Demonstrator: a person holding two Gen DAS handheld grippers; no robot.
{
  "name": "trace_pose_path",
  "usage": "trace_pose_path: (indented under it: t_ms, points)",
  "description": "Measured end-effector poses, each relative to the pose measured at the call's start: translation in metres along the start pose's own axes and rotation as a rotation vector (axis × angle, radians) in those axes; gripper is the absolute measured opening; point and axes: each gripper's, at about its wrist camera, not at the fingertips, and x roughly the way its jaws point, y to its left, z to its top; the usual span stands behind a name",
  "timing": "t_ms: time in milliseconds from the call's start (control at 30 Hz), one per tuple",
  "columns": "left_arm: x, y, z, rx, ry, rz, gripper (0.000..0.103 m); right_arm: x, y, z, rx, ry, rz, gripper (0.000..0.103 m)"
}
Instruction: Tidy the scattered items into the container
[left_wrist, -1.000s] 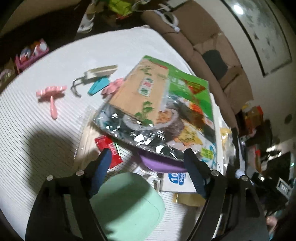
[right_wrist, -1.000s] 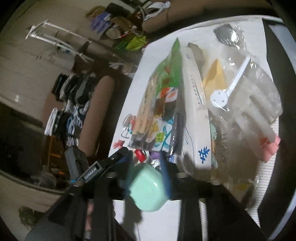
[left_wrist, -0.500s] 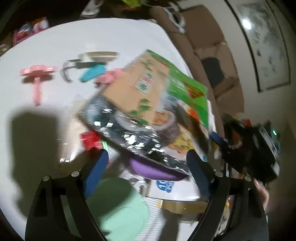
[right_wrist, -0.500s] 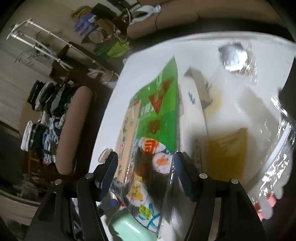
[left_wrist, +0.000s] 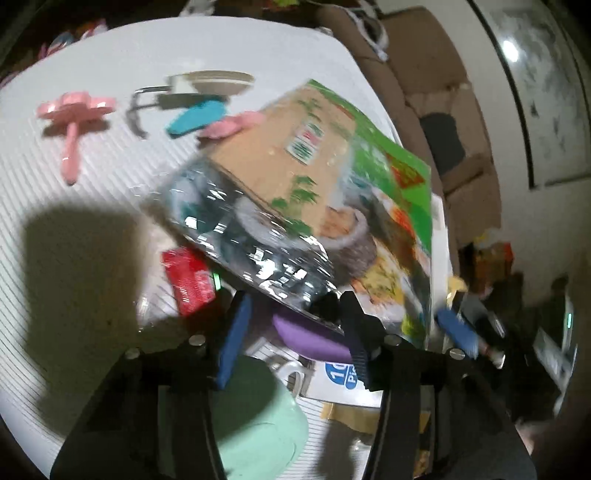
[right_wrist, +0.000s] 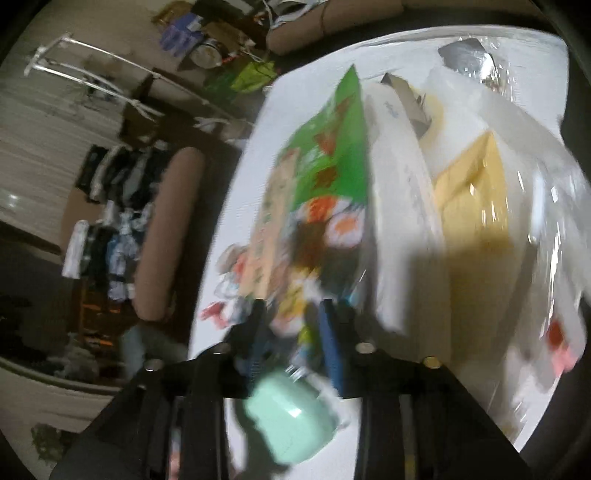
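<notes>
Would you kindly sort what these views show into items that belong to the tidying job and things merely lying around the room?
Job items:
- green snack bag
- mint green case
- red packet
- pink brush
- teal clip
- left gripper, jaws closing
- right gripper, jaws closing

Just lying about:
- brown sofa
- hanging clothes

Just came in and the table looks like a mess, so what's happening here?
A person holds a claw in each hand over a white table strewn with small items. Both claws, the left and the right, are closing around the near edge of a glossy green sushi-print packet that lies on top of the pile. A mint-green rounded case sits just below them. A pink flower-shaped tool and a teal clip lie farther off, untouched.
</notes>
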Motion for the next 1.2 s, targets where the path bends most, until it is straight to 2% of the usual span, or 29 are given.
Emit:
trace_pose_path:
  t_ms: [33,100,200,300,467,533,567,633,667,800,900,933,1033,1200]
  points:
    - [-0.004,0.001,0.001,-0.002,-0.013,-0.005,0.047,-0.002,0.0,-0.011,0.024,0.01,0.046,0.052]
    - [-0.01,0.001,0.004,-0.003,-0.035,-0.009,0.048,0.001,0.004,-0.032,0.067,0.035,0.112,0.054]
    - [-0.015,0.002,0.005,-0.016,-0.06,-0.012,0.052,0.014,0.002,-0.048,0.128,0.021,0.118,0.055]
    - [-0.015,0.001,0.005,-0.013,-0.057,-0.012,0.052,0.039,-0.006,-0.046,0.221,-0.036,0.143,0.055]
    - [-0.021,0.004,0.008,-0.007,-0.06,-0.001,0.053,0.065,-0.012,-0.031,0.287,-0.158,0.088,0.052]
    - [-0.023,0.006,0.008,-0.01,-0.059,0.002,0.053,0.069,-0.008,-0.026,0.274,-0.223,0.05,0.052]
    - [-0.024,0.007,0.009,-0.01,-0.059,0.004,0.053,0.069,-0.005,-0.024,0.245,-0.255,0.021,0.041]
    - [-0.027,0.007,0.009,-0.004,-0.058,0.002,0.053,0.069,0.001,-0.02,0.177,-0.289,-0.007,0.005]
    - [-0.029,0.007,0.009,-0.002,-0.058,0.0,0.053,0.068,0.003,-0.02,0.152,-0.297,-0.012,0.004]
    - [-0.038,0.005,0.009,0.016,-0.068,-0.008,0.052,0.045,0.001,-0.022,0.086,-0.325,0.002,0.003]
    - [-0.049,0.002,0.01,0.026,-0.082,-0.025,0.054,0.023,-0.004,-0.027,0.074,-0.284,0.082,0.003]
    - [-0.053,0.0,0.01,0.039,-0.083,-0.024,0.059,0.014,-0.005,-0.029,0.073,-0.264,0.119,0.003]
    - [-0.061,-0.011,0.009,0.093,-0.088,-0.015,0.06,-0.022,-0.01,-0.047,0.063,-0.231,0.167,0.004]
    - [-0.056,-0.032,-0.004,0.179,-0.023,-0.038,0.06,-0.1,-0.025,-0.087,0.071,-0.223,0.181,0.004]
